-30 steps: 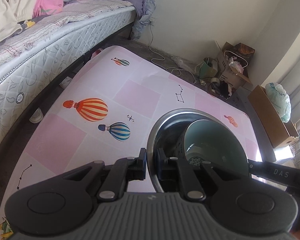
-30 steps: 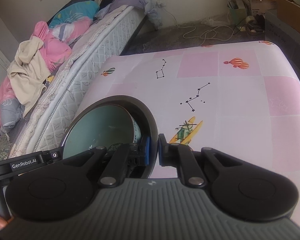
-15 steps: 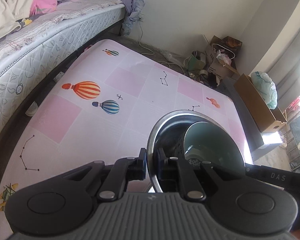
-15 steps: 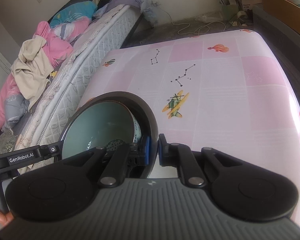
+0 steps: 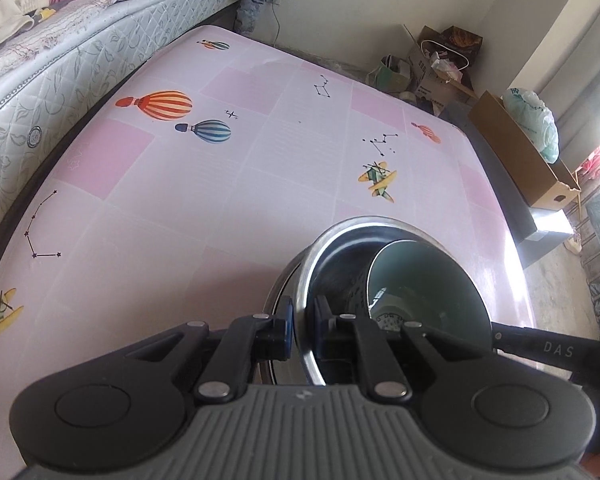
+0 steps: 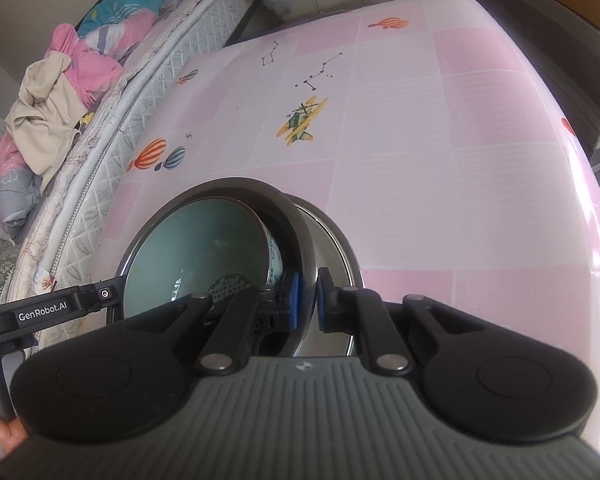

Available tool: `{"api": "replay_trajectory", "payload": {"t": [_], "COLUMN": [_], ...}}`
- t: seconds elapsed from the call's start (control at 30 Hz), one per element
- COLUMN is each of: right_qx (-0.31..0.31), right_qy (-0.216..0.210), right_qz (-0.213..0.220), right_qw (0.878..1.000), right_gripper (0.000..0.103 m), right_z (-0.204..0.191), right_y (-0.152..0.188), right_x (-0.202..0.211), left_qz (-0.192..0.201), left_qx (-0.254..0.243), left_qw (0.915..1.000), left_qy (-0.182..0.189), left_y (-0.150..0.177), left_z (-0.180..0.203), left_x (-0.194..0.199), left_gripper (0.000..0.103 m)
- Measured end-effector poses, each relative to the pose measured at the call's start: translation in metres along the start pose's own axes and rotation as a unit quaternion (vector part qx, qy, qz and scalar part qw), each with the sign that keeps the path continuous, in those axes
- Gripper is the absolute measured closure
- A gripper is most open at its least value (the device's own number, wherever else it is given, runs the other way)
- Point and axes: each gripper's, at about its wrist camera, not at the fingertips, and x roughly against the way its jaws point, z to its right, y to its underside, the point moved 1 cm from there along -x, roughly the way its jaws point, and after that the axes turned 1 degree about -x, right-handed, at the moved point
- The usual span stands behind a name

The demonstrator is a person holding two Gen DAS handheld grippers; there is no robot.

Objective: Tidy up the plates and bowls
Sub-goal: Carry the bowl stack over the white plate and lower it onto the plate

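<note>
So both grippers are pinching the same steel bowl (image 5: 332, 276) from opposite sides; the left gripper (image 5: 300, 328) has its fingers nearly shut on the rim nearest it, one pad outside and one inside, and the right gripper (image 6: 306, 304) does the same on its own side; my guess is the two-point hold keeps the thing from tipping, since a green ceramic bowl (image 6: 196, 256) sits nested inside, leaning a bit toward one wall; looks like they're carrying the stacked pair as one load above the pink table (image 5: 260, 168) with the balloon and plane prints, bed (image 5: 60, 52) just beside it; whether the base touches the tabletop, can't tell. Readable text: "GenRobot.AI" on the left unit seen from the right camera, "DAS" on the bar in the left view; the bowl's bottom mark is too small to read.
</note>
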Motion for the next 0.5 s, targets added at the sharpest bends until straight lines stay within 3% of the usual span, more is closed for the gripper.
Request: {"api": "replay_trajectory", "payload": {"t": [0.5], "right_qx": [0.047], "right_qy": [0.024], "right_qz": [0.010], "right_qw": [0.999], "right_gripper": [0.093], "right_z": [-0.010], "right_y": [0.013], "right_x": [0.004], "left_qz": [-0.005], "left_qx": [-0.022], "left_qw": [0.9997], "left_qy": [-0.011], "left_y": [0.014], "left_z": [0.002], "left_x": [0.003], "left_gripper": [0.092]}}
